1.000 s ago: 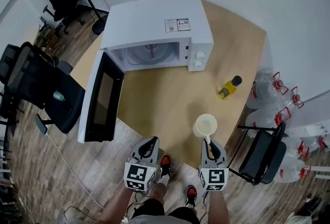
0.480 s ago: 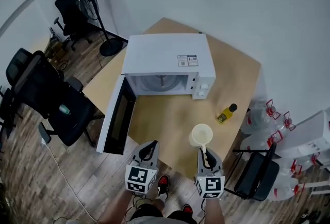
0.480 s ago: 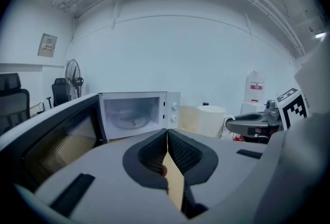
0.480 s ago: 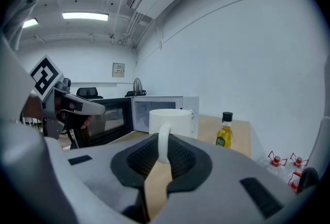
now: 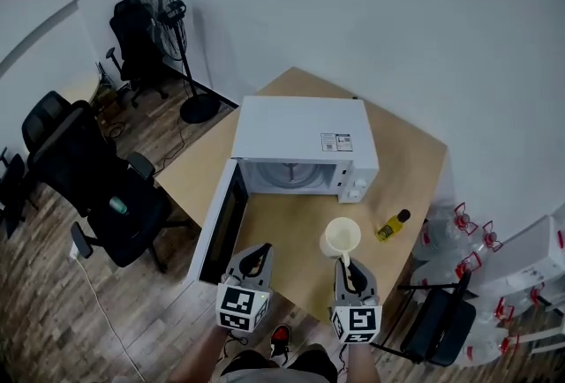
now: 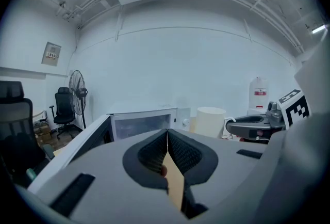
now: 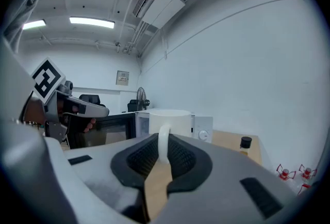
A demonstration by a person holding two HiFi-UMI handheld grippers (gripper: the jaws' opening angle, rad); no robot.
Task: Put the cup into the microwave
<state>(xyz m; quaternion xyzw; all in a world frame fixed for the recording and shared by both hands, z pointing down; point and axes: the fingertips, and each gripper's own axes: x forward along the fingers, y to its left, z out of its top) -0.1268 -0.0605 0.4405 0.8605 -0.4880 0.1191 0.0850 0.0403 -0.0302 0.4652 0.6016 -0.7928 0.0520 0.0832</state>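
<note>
Over table point(image 5: 422, 159) edge, R gripper point(image 5: 346, 262) pinches cup point(image 5: 341, 236) handle

The microwave point(image 5: 300, 138) stands open, and its cavity point(image 5: 287, 172) faces the front. In front of the microwave the table point(image 5: 282, 233) is bare up to the cup point(image 5: 342, 237). The door point(image 5: 221, 222) sticks out at the microwave's left front. A yellow bottle point(image 5: 393, 225) stands at its right front, well aside.
</note>
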